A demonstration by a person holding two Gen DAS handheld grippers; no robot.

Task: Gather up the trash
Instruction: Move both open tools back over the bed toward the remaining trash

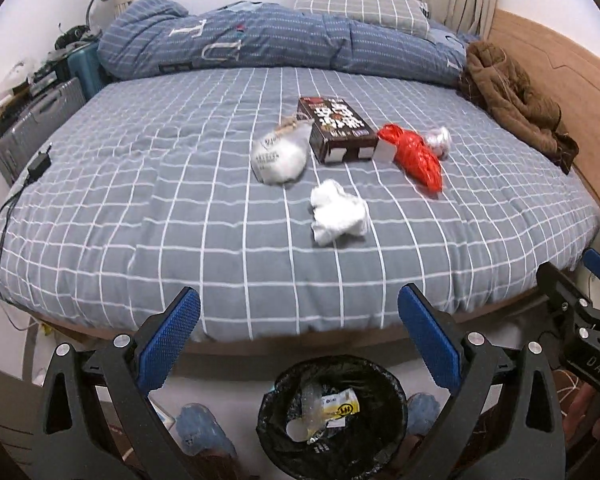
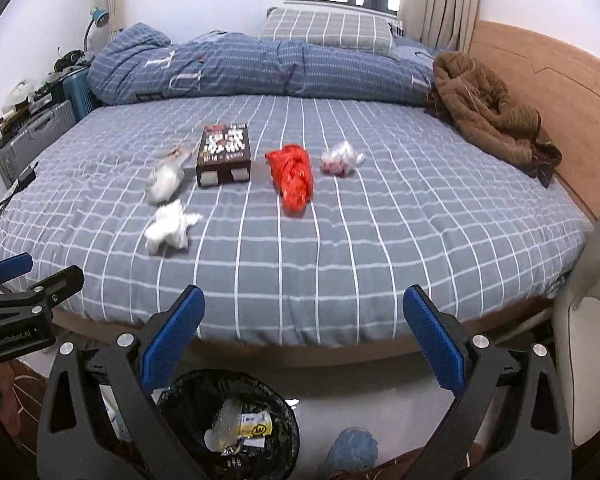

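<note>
Trash lies on the grey checked bed (image 1: 140, 216): a crumpled white tissue (image 1: 338, 213) (image 2: 170, 227), a clear plastic bag (image 1: 279, 154) (image 2: 165, 178), a dark brown box (image 1: 336, 128) (image 2: 224, 155), a red plastic bag (image 1: 414, 155) (image 2: 294, 178) and a small crumpled clear wrapper (image 1: 439, 141) (image 2: 340, 159). A black-lined bin (image 1: 332, 410) (image 2: 230, 424) stands on the floor below the bed edge with some trash in it. My left gripper (image 1: 299, 312) is open and empty above the bin. My right gripper (image 2: 304, 312) is open and empty at the bed's near edge.
A folded blue duvet (image 1: 280, 44) and a pillow (image 1: 360, 6) lie at the far side. A brown coat (image 1: 512, 96) lies by the wooden headboard (image 1: 572, 92). Suitcases (image 1: 32, 124) stand at the left. A charger with cable (image 1: 38, 162) lies on the bed's left edge.
</note>
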